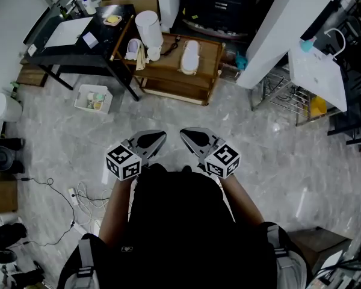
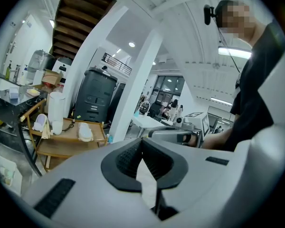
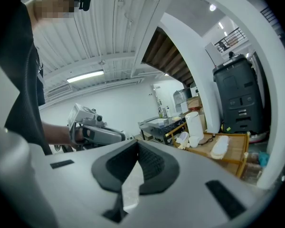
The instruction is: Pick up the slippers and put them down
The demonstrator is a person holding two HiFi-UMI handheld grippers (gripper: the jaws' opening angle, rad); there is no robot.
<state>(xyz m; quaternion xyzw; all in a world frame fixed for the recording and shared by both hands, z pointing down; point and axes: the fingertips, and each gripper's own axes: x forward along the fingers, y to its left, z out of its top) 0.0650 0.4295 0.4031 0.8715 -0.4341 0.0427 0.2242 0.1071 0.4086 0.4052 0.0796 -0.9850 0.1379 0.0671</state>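
Grey left tongs (image 1: pixel 160 136) and right tongs (image 1: pixel 184 133) clenched empty, side by side — pale cream slipper (image 1: pixel 190 56) at twelve o'clock, lying on the low wooden surface (image 1: pixel 208 60).

Quick headcount of what's in front of you. You've got two grey two-jaw grippers, the left gripper (image 1: pixel 159 138) and the right gripper (image 1: pixel 188 135). Each carries one black-and-white marker cube, so that's two: left cube (image 1: pixel 123 161) and right cube (image 1: pixel 224 159).

There's one low wooden table (image 1: pixel 210 50) and one black table (image 1: pixel 105 41) right beside it.

On the wooden one you've got:
- one pale cream slipper (image 1: pixel 190 57) lying flat
- one tall white cylindrical container (image 1: pixel 148 29)
- one small white cup (image 1: pixel 153 53)
- one pale lilac-lined thing (image 1: pixel 132 49) that might be a second slipper, can't tell

One white open box (image 1: pixel 78 101) sits on the floor.
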